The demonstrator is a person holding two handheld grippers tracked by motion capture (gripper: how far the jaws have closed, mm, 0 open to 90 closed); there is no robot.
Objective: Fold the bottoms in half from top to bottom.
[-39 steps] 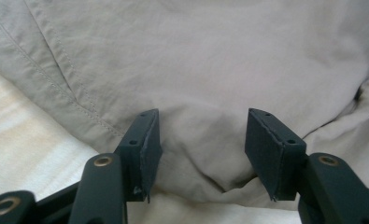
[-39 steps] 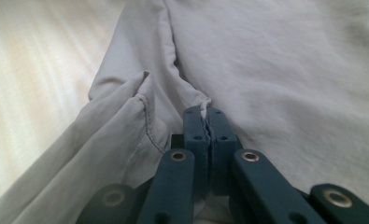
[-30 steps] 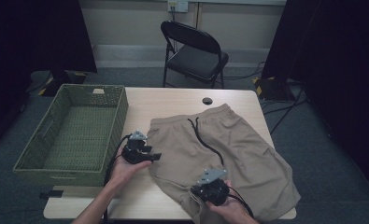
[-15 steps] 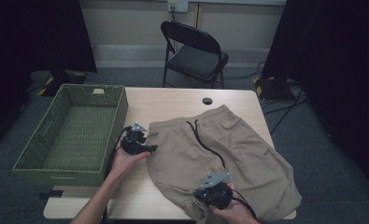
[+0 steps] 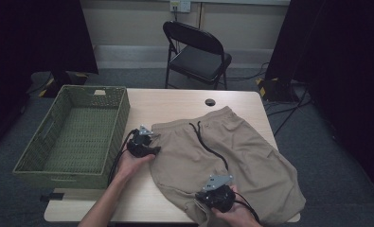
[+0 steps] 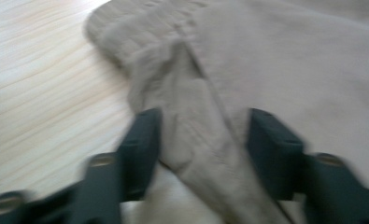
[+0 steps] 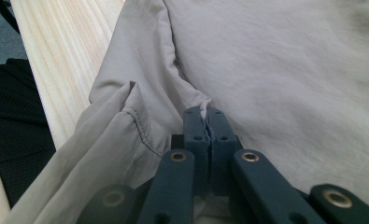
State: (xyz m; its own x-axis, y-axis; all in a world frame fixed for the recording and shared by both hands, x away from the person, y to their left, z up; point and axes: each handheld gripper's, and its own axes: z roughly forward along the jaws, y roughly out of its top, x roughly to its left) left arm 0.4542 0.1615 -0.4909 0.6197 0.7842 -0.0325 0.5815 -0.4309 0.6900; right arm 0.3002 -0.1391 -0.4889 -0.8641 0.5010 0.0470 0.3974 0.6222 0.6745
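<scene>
A pair of tan shorts (image 5: 227, 161) lies spread over the right half of the table (image 5: 175, 101), in the lower middle of the high view, waistband toward the upper left and a dark drawstring (image 5: 208, 144) trailing down across the front.

The right gripper (image 5: 216, 191) sits at the bottom of that frame, on the near edge of the shorts. In the right gripper view its 2 jaws are pressed tight together with a thin fold of the tan cloth (image 7: 205, 109) pinched between the tips. To my eye it is there to anchor that leg hem so the fabric cannot slide.

The left gripper (image 5: 146, 142) is at the left corner of the waistband, just right of the green basket (image 5: 120, 111). Its jaws have just been closing. In the left gripper view they stand about half apart with a raised ridge of cloth (image 6: 196, 126) between them. The picture is blurred, and the pads (image 6: 142, 140) seem to flank the fold without pressing it yet.

I would guess that both corners are being taken so the shorts can be folded or lifted toward the basket, which stands open and ready at the left of the high view.
</scene>
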